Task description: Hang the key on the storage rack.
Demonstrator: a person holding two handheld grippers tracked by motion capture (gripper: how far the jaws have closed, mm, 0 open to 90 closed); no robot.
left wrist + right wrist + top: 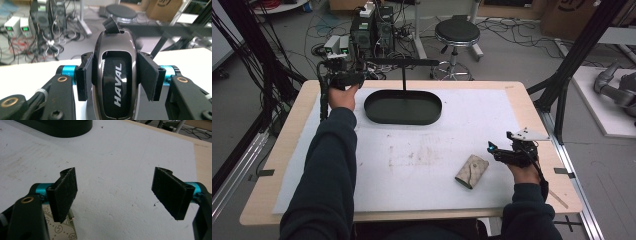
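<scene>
The left gripper point(116, 77) has its two black pads clamped on the sides of a glossy dark-brown oval car key fob point(115, 75), which stands upright between them with a short black strap loop at its top; white lettering on the fob's black face reads "HAVAL"; in the high view this gripper point(343, 77) is held over the far left corner of the table, just left of a black oval tray point(403, 107) with a thin black T-shaped stand point(404, 65) rising from its far side.

The right gripper point(120, 192) has its jaws wide apart with nothing between them, above the white sheet; in the high view it point(499, 150) sits at the near right, just right of a beige patterned rectangular pouch point(472, 171) lying flat; the pouch's corner point(60, 230) shows under the left pad in the right gripper view; its printed marks are too small to read.

The surface is a light wooden table point(532, 107) covered by a white foam sheet point(422, 155) with faint brown stains at centre; beyond it, a grey floor with tangled cables, a round black stool point(457, 32), and two small grey units with green displays point(15, 28), digits unreadable.
</scene>
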